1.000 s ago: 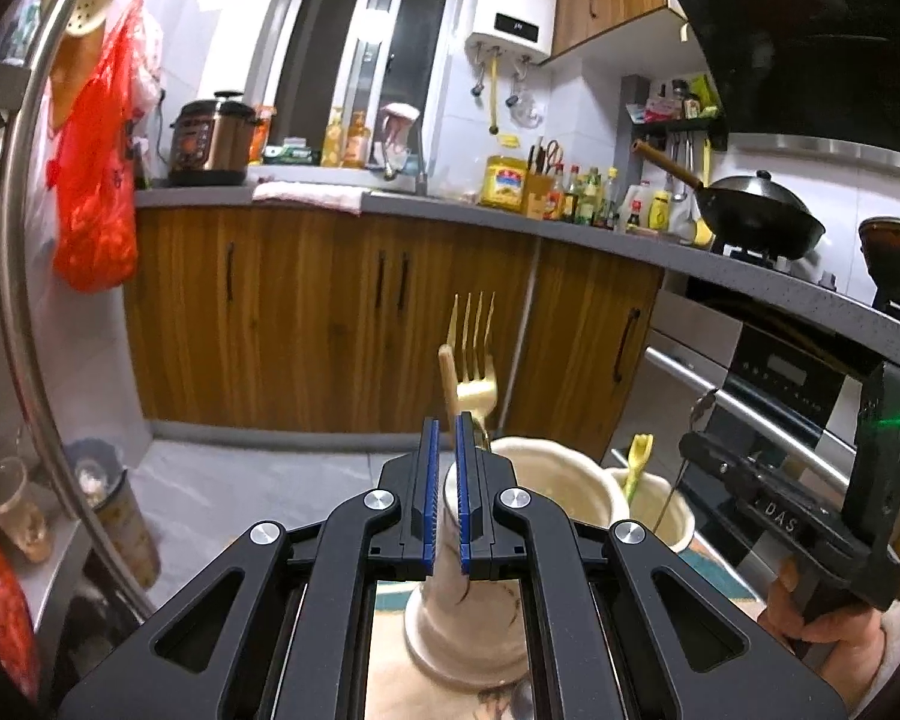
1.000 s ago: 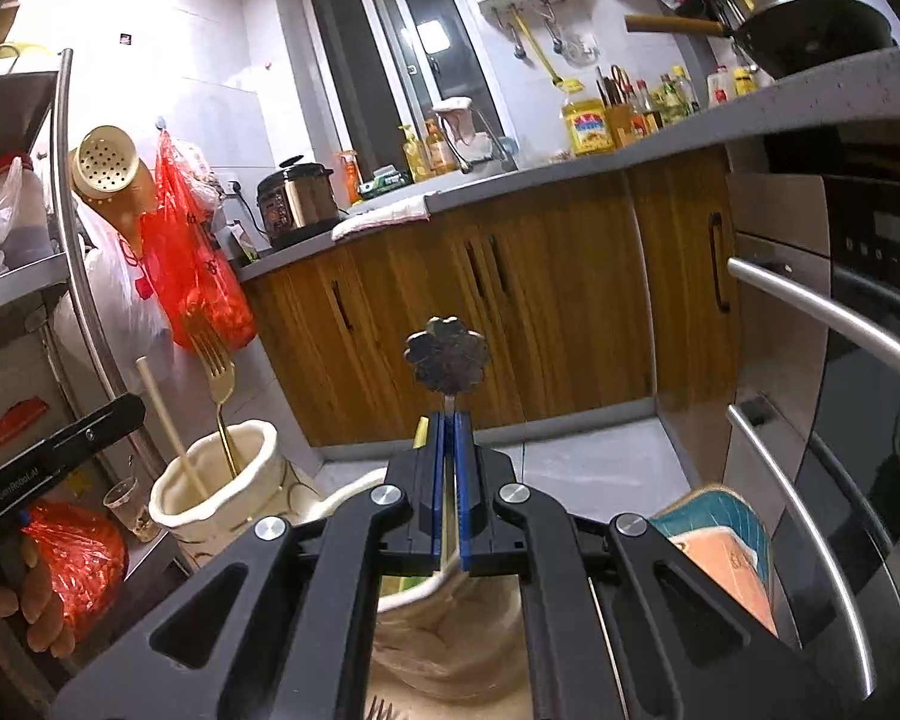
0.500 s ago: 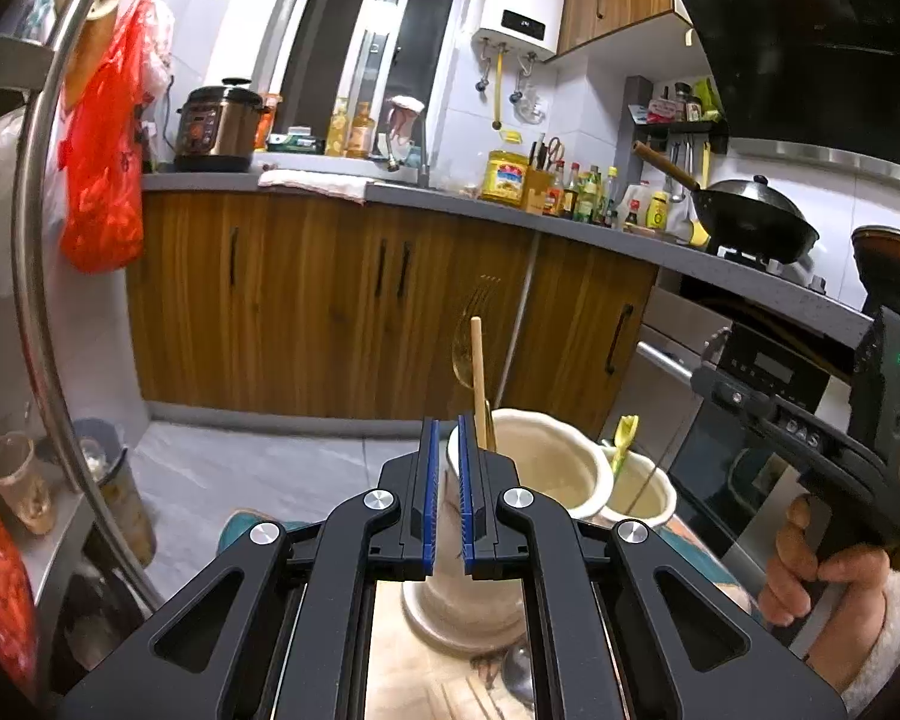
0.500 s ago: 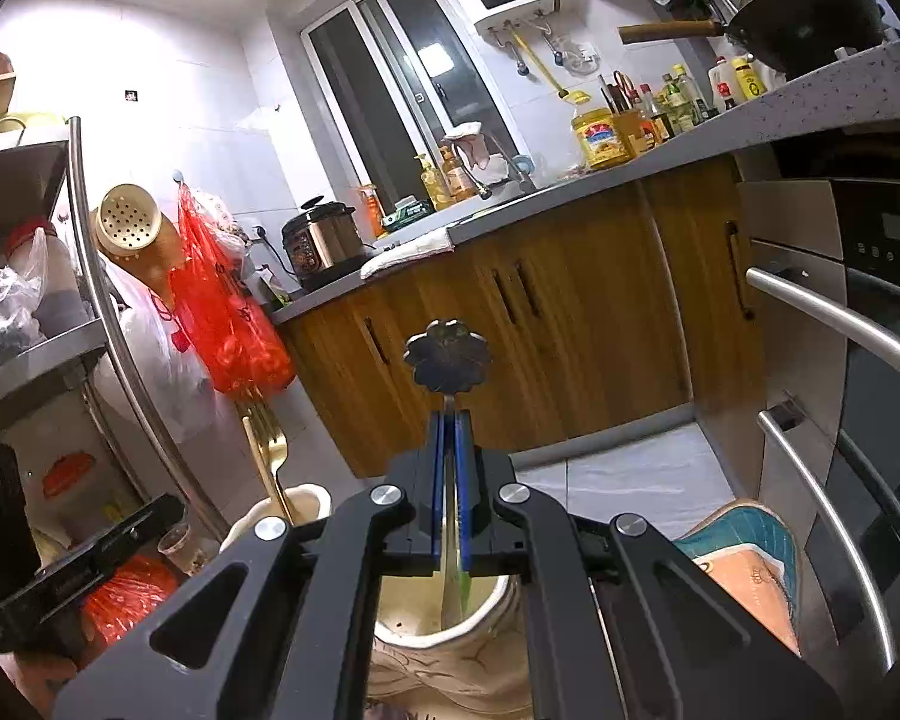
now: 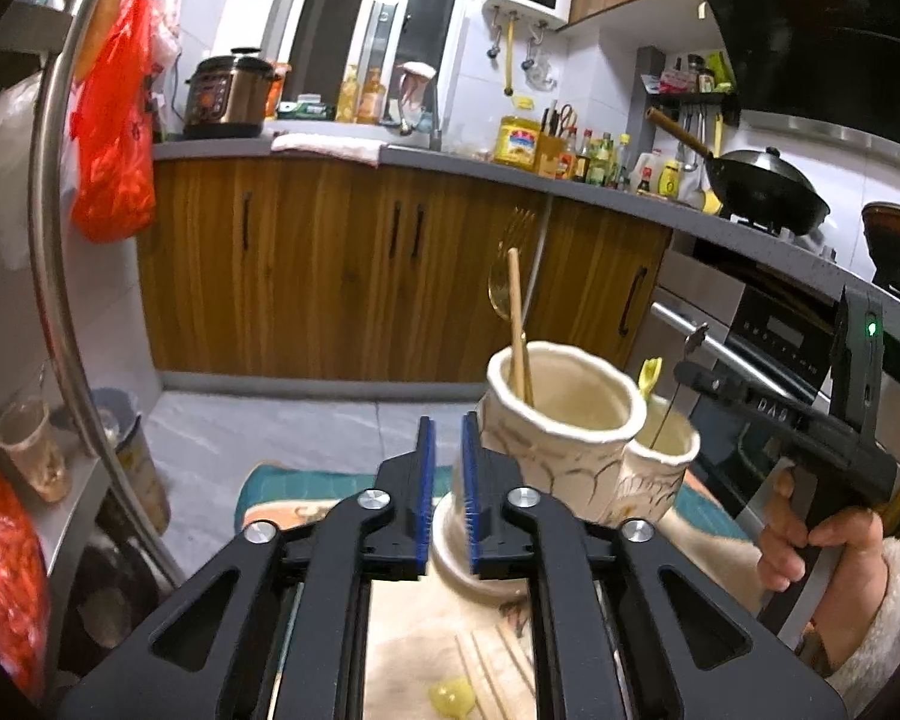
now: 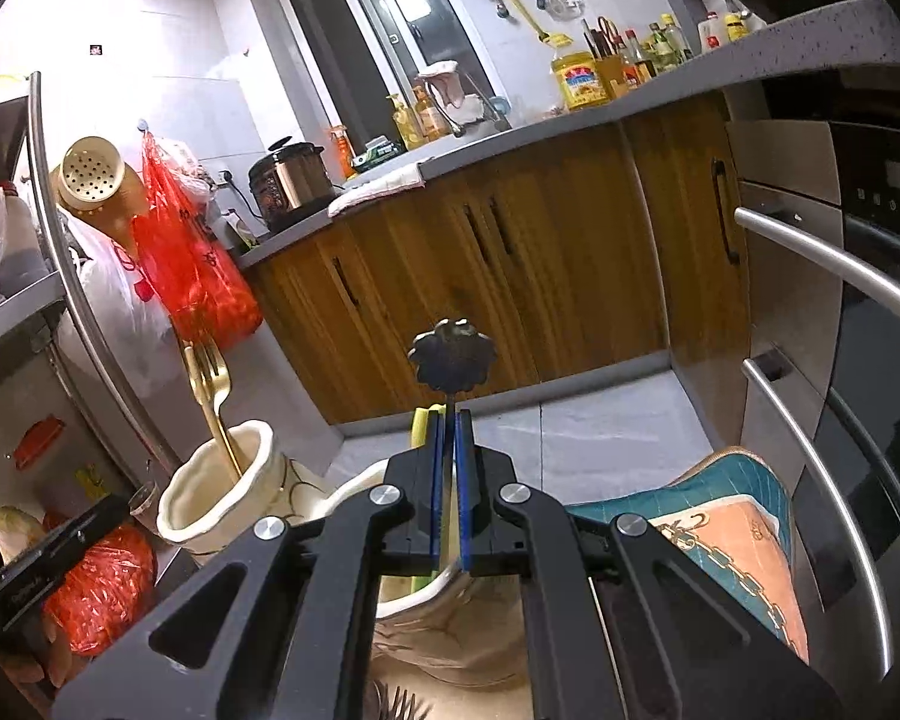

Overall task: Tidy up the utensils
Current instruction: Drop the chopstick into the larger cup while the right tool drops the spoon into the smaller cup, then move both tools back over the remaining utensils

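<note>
Right gripper [image 6: 448, 438] clamps flower-headed spoon [image 6: 452, 355] by its thin stem, above small jar [image 6: 414, 594]. Light, stiff, slick metal; grip mid-stem. Left gripper [image 5: 447, 450] opening, empty, beside big jar [image 5: 561, 420].

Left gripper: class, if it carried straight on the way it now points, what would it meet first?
Probably the larger cream ceramic holder, just ahead and slightly right of the left gripper, whose empty jaws are opening. Depth is unclear, so it might only graze the near wall.
</note>
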Demonstrator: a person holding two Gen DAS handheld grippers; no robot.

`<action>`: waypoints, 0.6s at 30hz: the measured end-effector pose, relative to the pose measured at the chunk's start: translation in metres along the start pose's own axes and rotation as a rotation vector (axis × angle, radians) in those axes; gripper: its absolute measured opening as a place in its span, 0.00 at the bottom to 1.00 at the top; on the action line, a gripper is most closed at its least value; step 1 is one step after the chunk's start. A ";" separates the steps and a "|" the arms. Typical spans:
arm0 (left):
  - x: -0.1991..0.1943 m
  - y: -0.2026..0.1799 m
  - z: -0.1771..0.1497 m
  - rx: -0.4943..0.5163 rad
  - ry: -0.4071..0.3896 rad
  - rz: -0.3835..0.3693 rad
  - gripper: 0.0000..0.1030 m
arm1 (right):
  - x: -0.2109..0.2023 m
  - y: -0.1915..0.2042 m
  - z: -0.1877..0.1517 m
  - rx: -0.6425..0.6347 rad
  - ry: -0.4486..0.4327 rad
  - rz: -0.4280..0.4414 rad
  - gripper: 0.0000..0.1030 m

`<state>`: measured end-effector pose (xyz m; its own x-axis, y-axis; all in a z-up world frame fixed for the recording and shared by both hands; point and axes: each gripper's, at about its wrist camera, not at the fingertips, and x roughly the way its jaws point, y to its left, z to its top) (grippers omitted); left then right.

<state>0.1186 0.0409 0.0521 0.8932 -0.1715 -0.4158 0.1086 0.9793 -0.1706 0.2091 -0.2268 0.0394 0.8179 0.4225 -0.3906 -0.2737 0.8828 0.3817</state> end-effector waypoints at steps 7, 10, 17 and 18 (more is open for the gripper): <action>-0.004 0.010 -0.008 -0.019 0.032 0.019 0.26 | 0.005 -0.007 0.002 0.031 0.029 0.003 0.21; -0.008 0.013 -0.010 -0.019 0.039 0.027 0.28 | 0.004 -0.007 0.002 0.027 0.031 -0.006 0.21; -0.022 0.018 -0.021 -0.003 0.091 0.069 0.54 | -0.023 0.000 -0.011 -0.012 0.068 -0.019 0.45; -0.023 0.019 -0.024 0.001 0.101 0.077 0.59 | -0.027 0.001 -0.014 -0.021 0.078 -0.022 0.48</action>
<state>0.0898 0.0605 0.0369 0.8504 -0.1057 -0.5153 0.0418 0.9901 -0.1342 0.1792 -0.2344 0.0388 0.7820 0.4173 -0.4630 -0.2679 0.8957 0.3549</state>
